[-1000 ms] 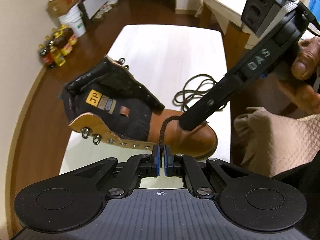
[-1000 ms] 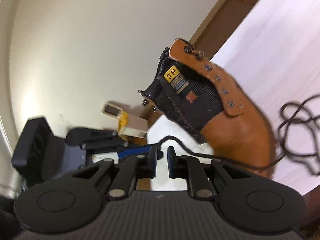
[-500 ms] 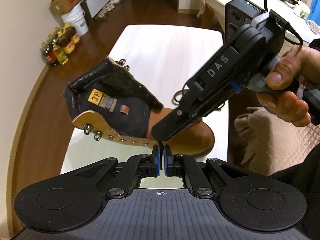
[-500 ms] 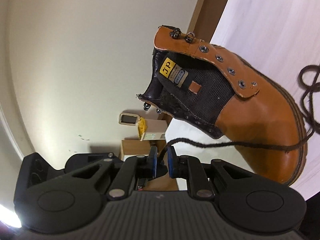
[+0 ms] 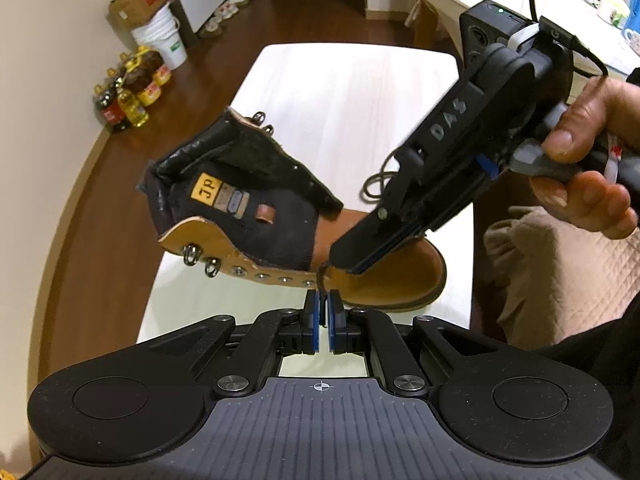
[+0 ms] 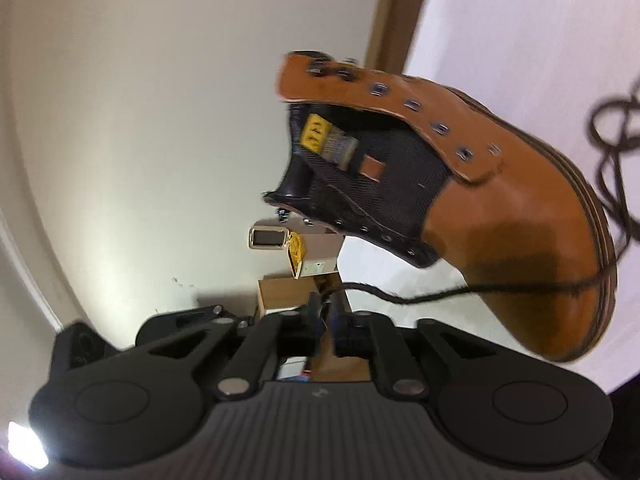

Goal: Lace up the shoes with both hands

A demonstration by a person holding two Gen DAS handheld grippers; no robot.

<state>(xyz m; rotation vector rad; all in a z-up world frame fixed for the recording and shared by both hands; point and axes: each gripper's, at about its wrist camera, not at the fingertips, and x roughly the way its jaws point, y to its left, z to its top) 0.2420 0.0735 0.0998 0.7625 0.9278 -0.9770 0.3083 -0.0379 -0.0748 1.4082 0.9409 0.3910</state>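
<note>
Fingers (image 5: 576, 190) wrap the right gripper (image 5: 340, 266), angled down at the boot (image 5: 384, 276); its jaws just opened, braided lace (image 6: 420, 298) between. Left gripper (image 5: 323, 312) pinches the lace. Tan leather boot sits on white table (image 5: 340, 92).

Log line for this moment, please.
left tongs: shut on lace | right tongs: jaws just opened, lace between them | boot: on table

Warm indoor light fills the left wrist view, crisp at centre, with the white table (image 5: 352, 92) glaring and the floor bowed by fisheye edges. The right wrist view is motion-blurred; the boot (image 6: 500, 216) smears, and a bright flare burns bottom left.
</note>
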